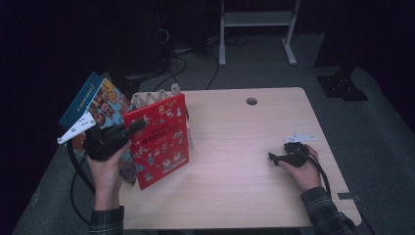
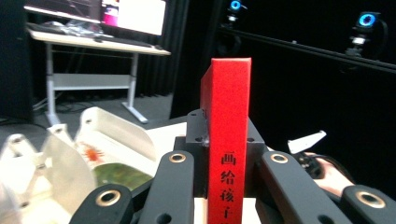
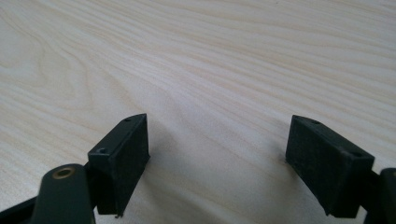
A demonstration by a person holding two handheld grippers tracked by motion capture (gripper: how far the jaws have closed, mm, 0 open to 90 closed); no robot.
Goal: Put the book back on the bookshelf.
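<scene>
item: red book [image 1: 159, 143], clamped at its spine in the left gripper [image 1: 128, 129] jaws, upright beside the white rack [image 1: 152, 98].
step: likely lifting it away; next, set down on worktop [image 1: 235, 147]. right gripper [image 1: 279, 158] jaws spread, empty.

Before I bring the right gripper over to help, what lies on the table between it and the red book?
Bare wood: in the high view, nothing between right gripper and red book.

The high view was dimly lit, and the desk [image 1: 244, 147] was ringed by darkness. The desk's grain was brightly lit under the right claw [image 3: 217, 163], where soft shadows were cast.
</scene>
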